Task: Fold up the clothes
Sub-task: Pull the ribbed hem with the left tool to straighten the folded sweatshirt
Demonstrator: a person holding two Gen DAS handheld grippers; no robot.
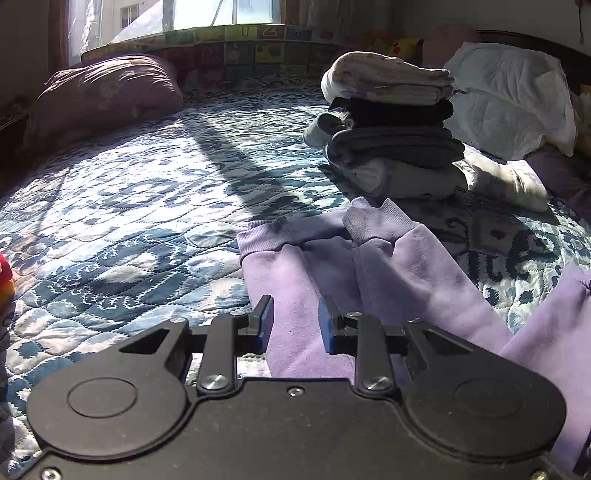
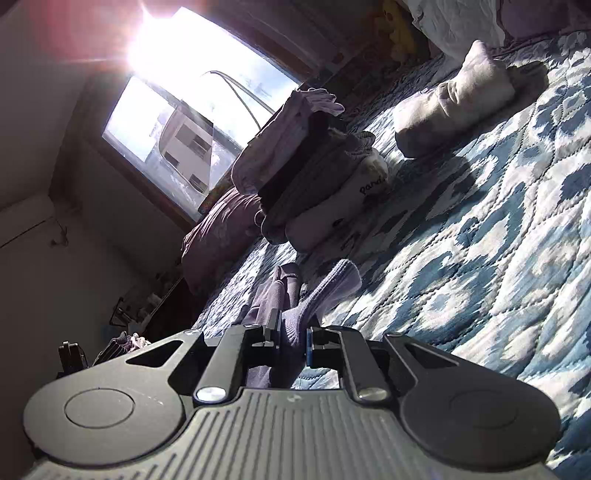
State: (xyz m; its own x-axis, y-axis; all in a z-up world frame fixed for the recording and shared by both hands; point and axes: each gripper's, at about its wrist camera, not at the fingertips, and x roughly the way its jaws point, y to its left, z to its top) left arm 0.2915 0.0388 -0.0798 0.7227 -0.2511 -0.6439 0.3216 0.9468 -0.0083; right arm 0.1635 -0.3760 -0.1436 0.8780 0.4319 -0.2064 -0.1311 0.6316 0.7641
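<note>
**Purple trousers on the bed, right claw pinching a leg**

From my left camera I see the left claw [image 1: 295, 317] hanging over the purple trousers [image 1: 332, 273], its two fingers apart with cloth showing in the gap; the blue pads [image 1: 327, 325] are not pressed on anything, so I read it as open. The trousers lie on the blue and white quilt [image 1: 129, 221] with both ribbed cuffs [image 1: 376, 218] pointing away from me, towards a pile of folded clothes [image 1: 391, 133]. The pile stands just beyond the cuffs, apart from them: a pale garment on top, dark and grey ones in the middle, a white one at the bottom. A loose white bundle [image 1: 509, 181] sits just to the right of the pile. A purple pillow [image 1: 107, 92] rests at the far left, under the window [image 1: 207, 14], and a white pillow [image 1: 513, 96] lies behind the pile.

My right camera is tipped over hard, so the bed runs up at a slant. Here the right claw [image 2: 290, 341] has its fingers drawn in tight on a fold of the trousers [image 2: 299, 317], with the cloth bunched between the pads and one cuff [image 2: 340, 277] stretching out ahead of it. The same pile [image 2: 314, 177] appears past the cuff, and the white bundle [image 2: 454, 110] further along the quilt [image 2: 480, 258].
</note>
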